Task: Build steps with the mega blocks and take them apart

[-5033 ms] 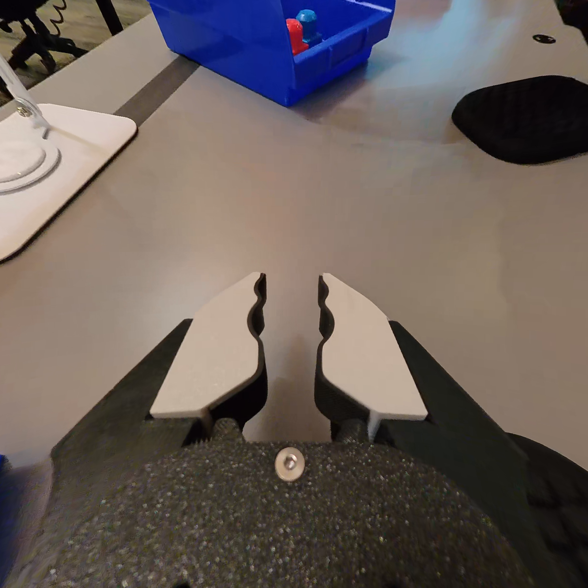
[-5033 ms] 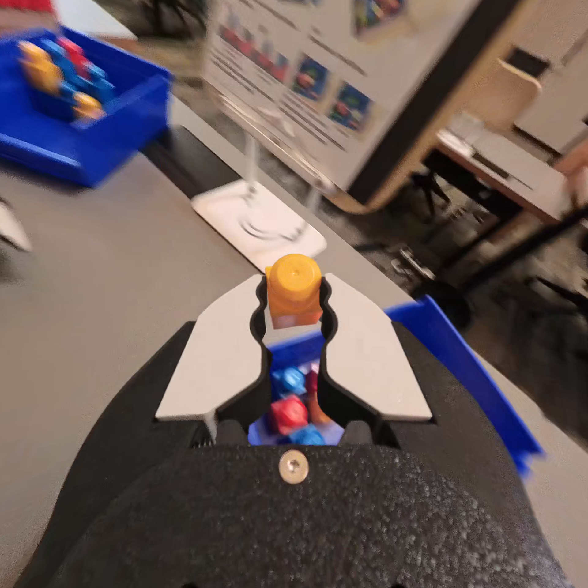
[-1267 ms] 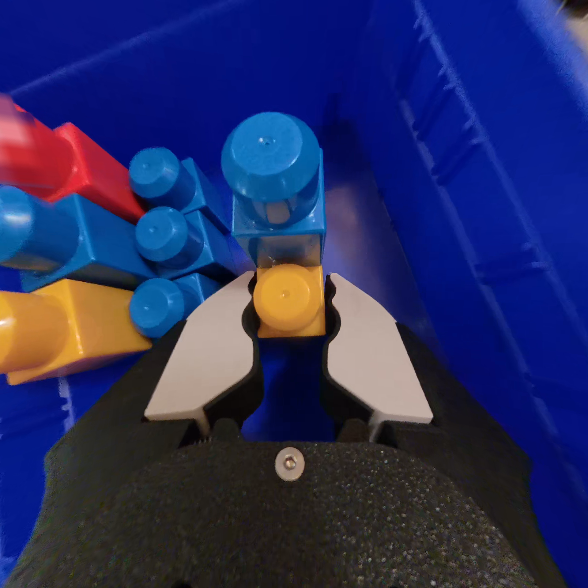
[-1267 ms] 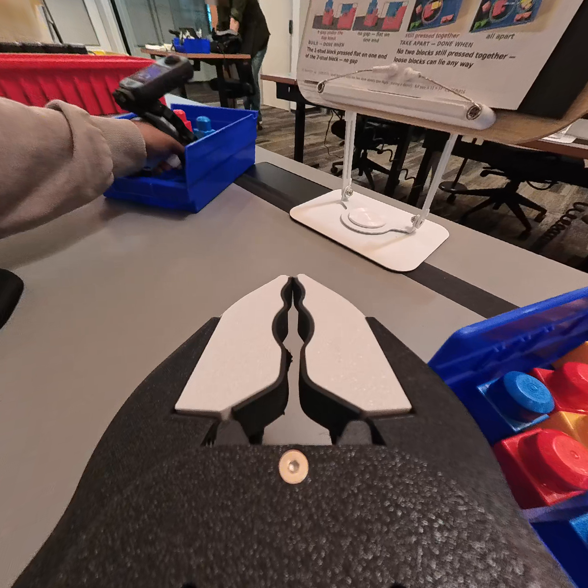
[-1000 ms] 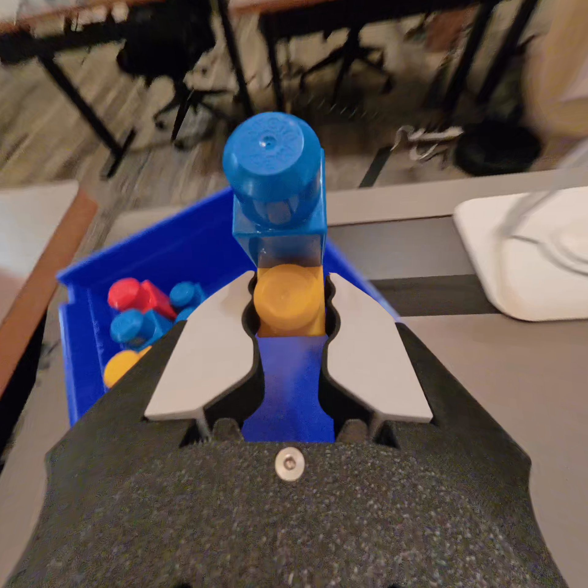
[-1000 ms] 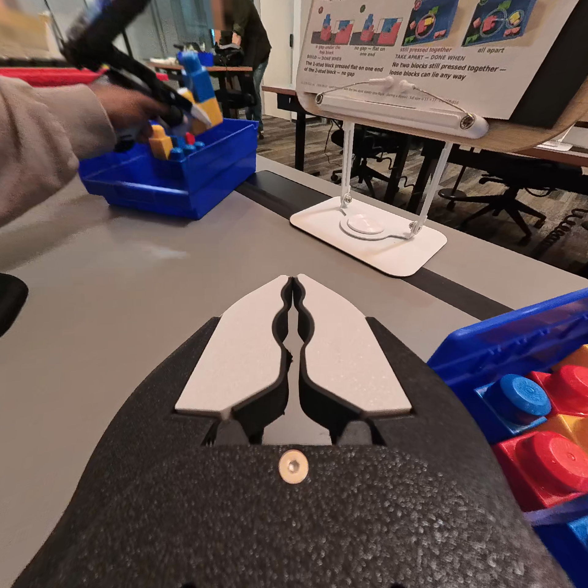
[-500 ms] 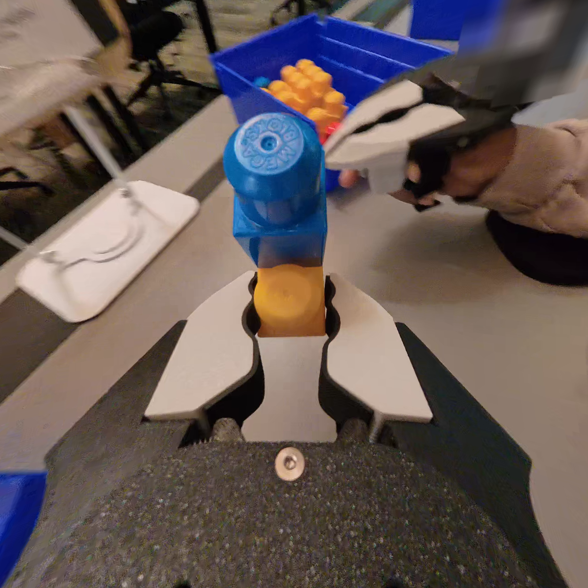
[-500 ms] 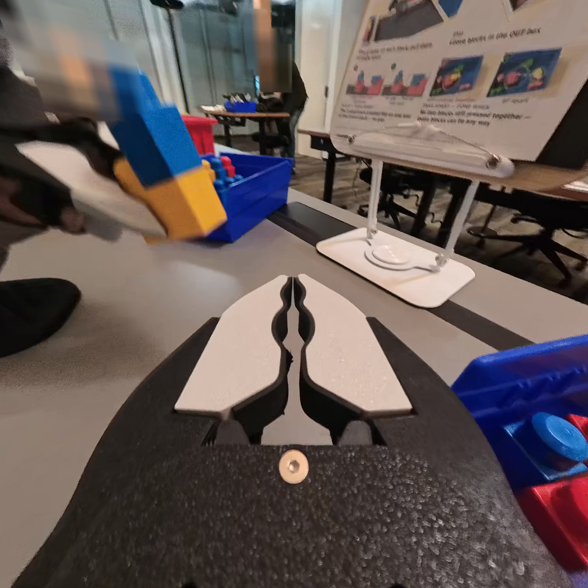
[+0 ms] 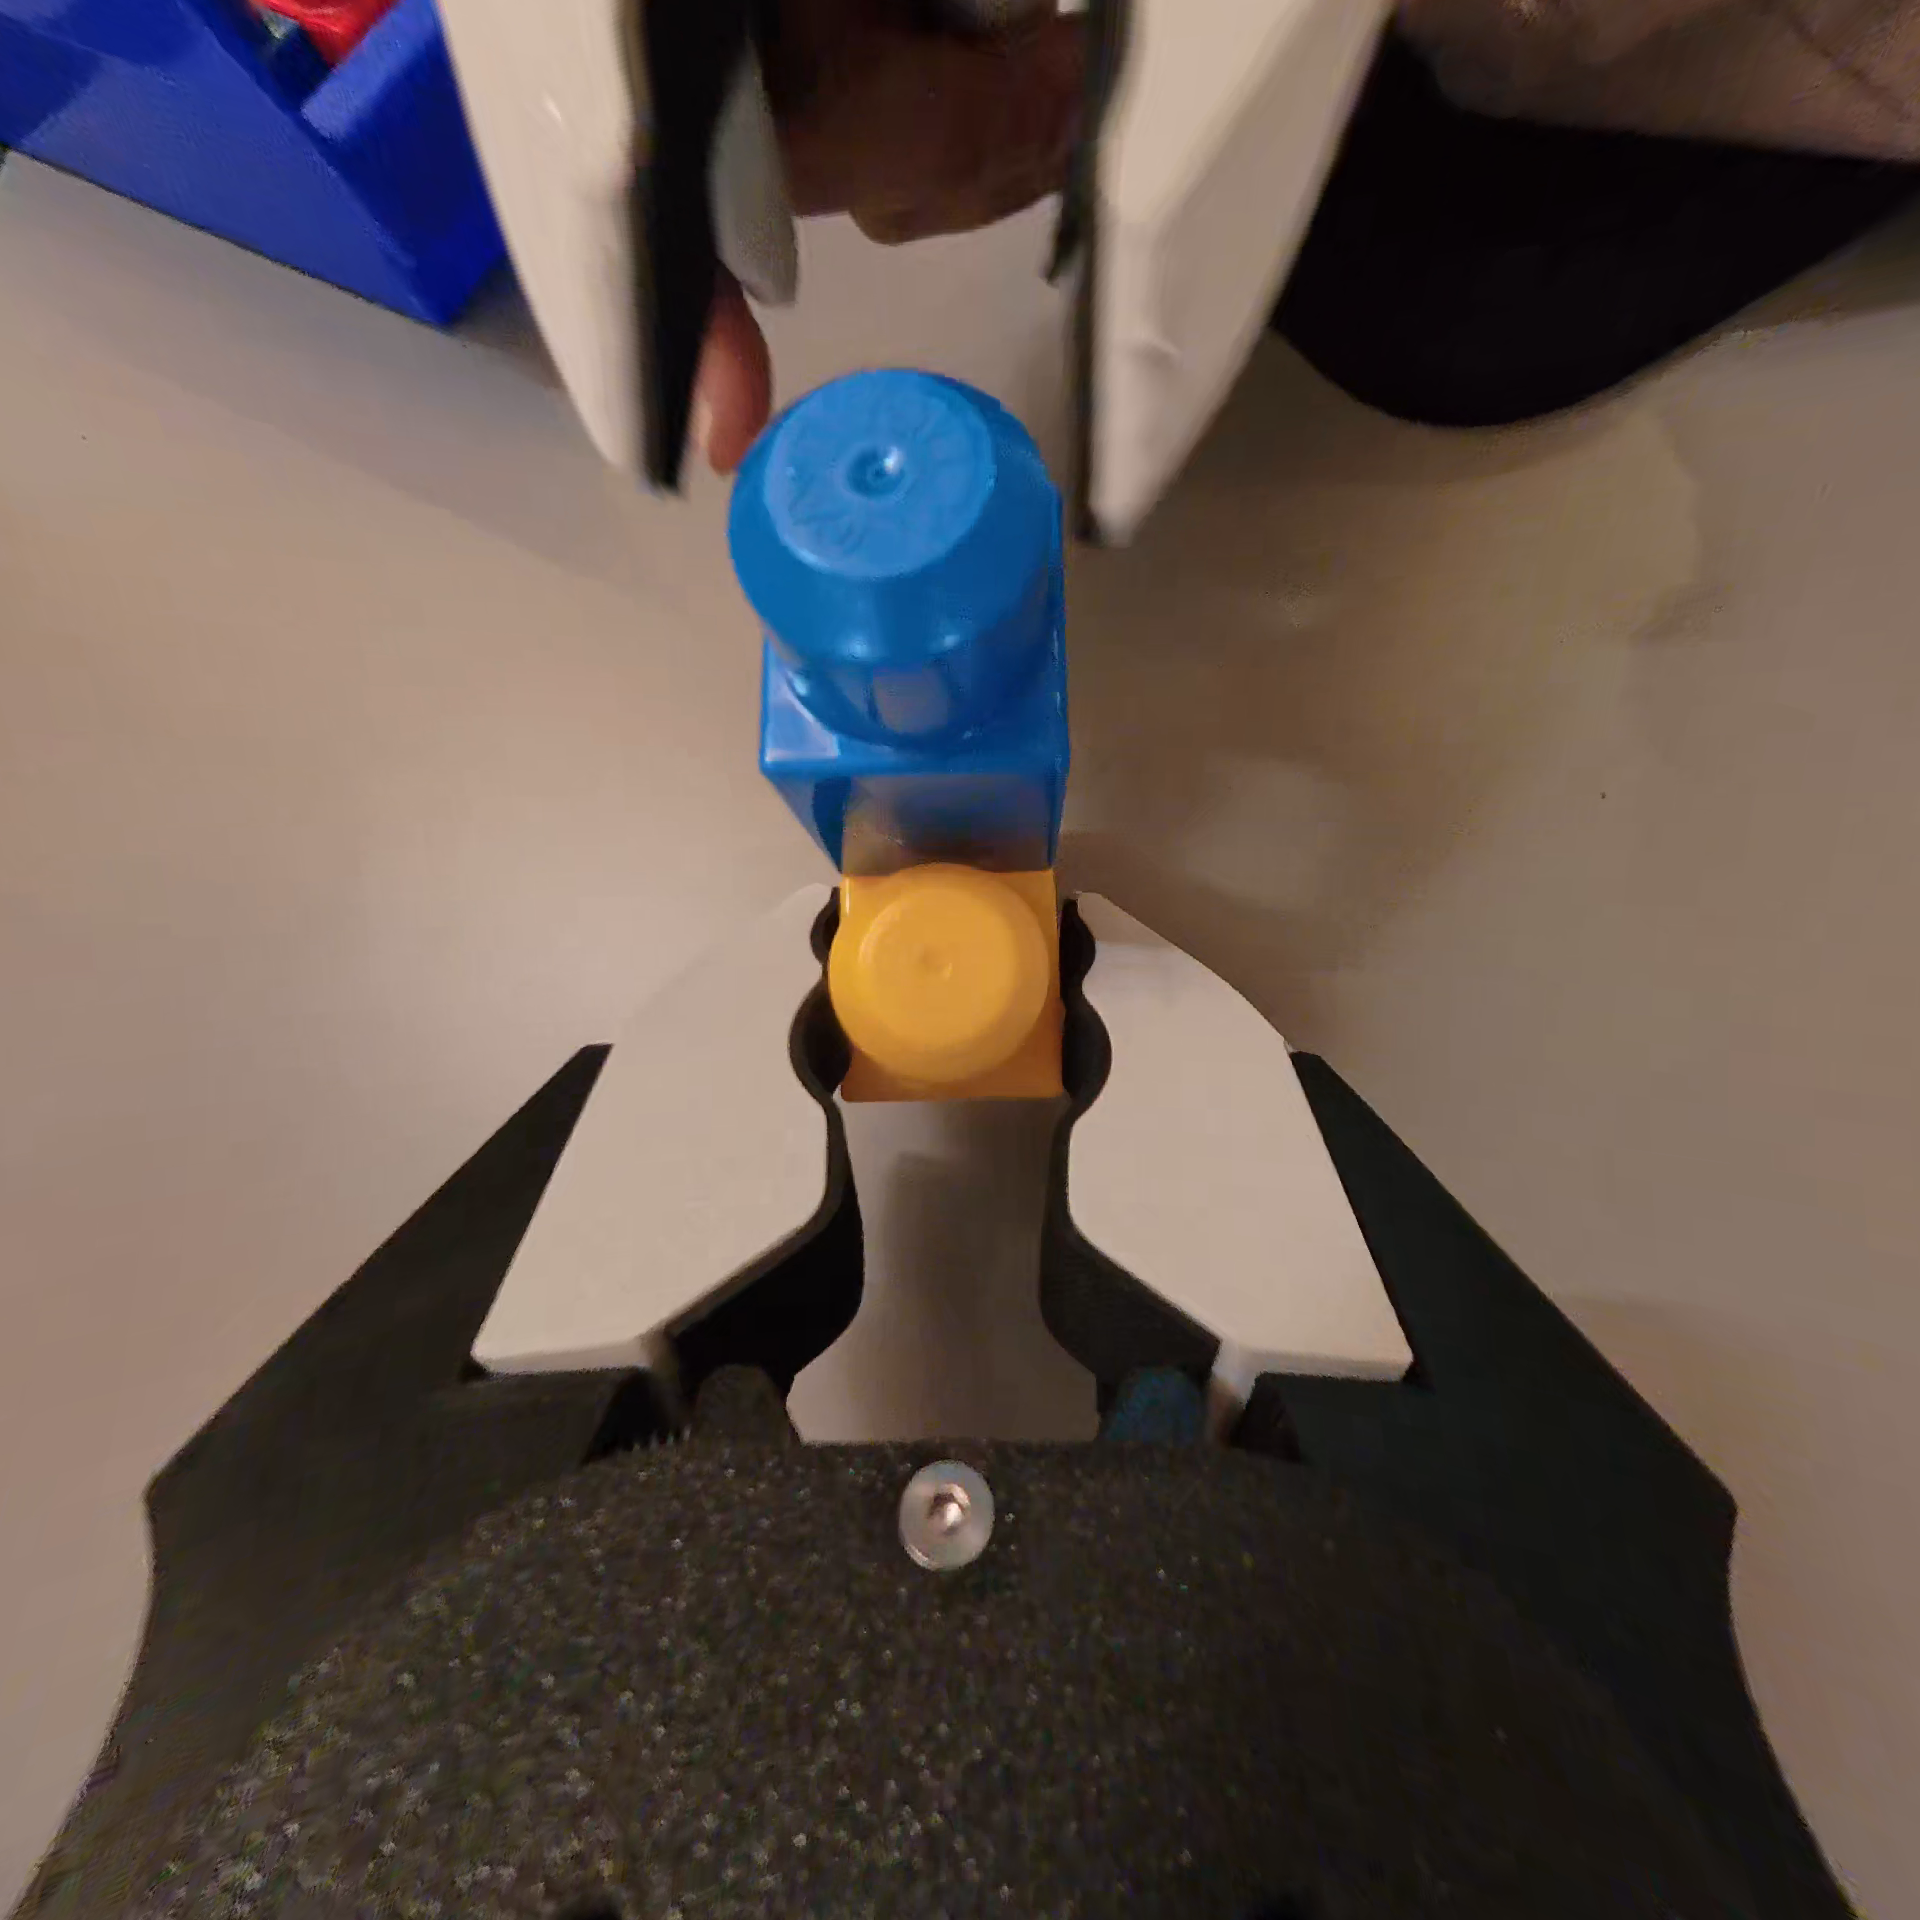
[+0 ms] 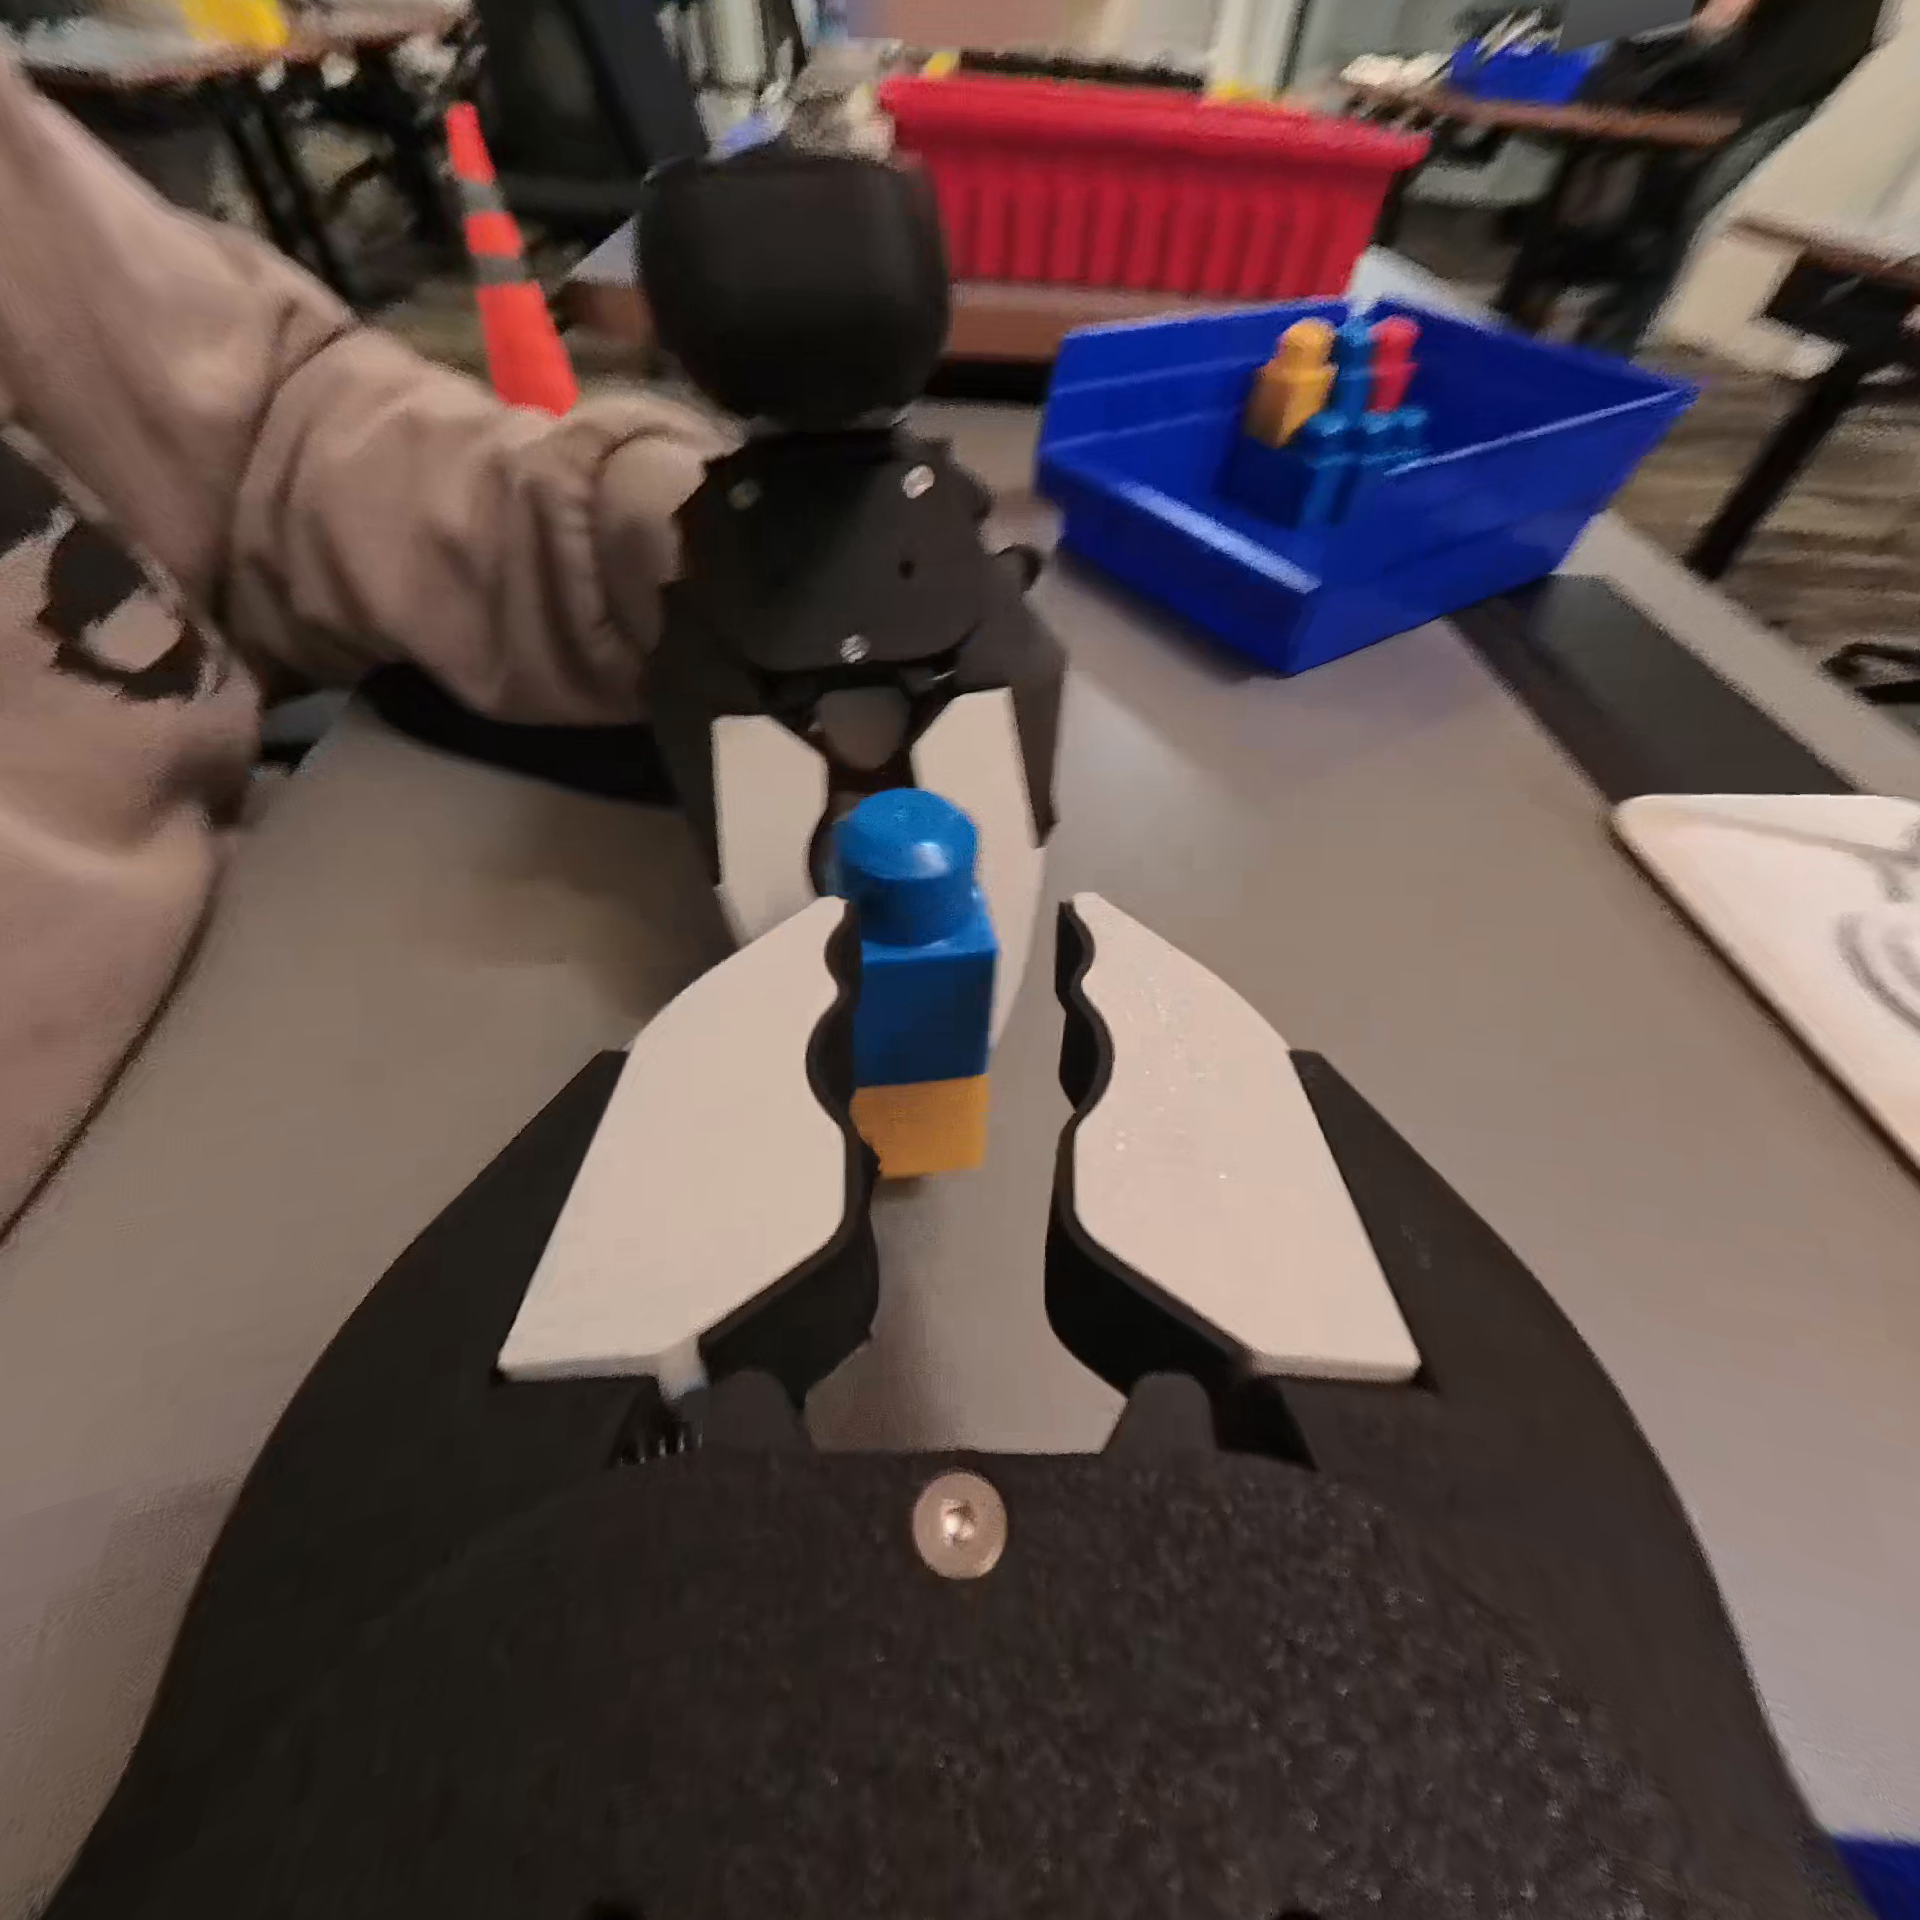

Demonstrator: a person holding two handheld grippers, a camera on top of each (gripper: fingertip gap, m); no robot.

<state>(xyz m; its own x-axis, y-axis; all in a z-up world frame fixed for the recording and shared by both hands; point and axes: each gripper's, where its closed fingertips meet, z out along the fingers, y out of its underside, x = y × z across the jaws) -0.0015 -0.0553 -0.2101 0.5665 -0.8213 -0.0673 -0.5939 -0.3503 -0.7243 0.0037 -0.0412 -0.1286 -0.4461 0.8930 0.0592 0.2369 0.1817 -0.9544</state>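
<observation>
My left gripper [image 9: 945, 997] is shut on a yellow block [image 9: 940, 997]. A blue one-stud block [image 9: 904, 623] is pressed onto the yellow block's far end. My right gripper [image 10: 951, 914] is open, with a finger on each side of the blue block [image 10: 920, 987], which sits on the yellow block [image 10: 920, 1127]. The left wrist view shows the right gripper's fingers [image 9: 561, 208] straddling the blue stud without closing on it. The right wrist view shows the left gripper's fingers [image 10: 764, 821] behind the stack. I cannot tell whether the stack touches the grey table [image 10: 416, 987].
A blue bin [image 10: 1299, 582] with stacked blocks [image 10: 1320, 416] stands at the back right of the table. A white stand base [image 10: 1787, 935] lies at the right edge. Another blue bin [image 9: 239, 177] and a black pad [image 9: 1558, 291] lie beyond the grippers. A person's sleeve [image 10: 312, 520] reaches in from the left. The grippers' ends are close to 8 cm from one another.
My left gripper lifted the yellow-and-blue stack out of the bin and brought it over the table. My right gripper turned toward it, opened, and moved its fingers around the blue block.
</observation>
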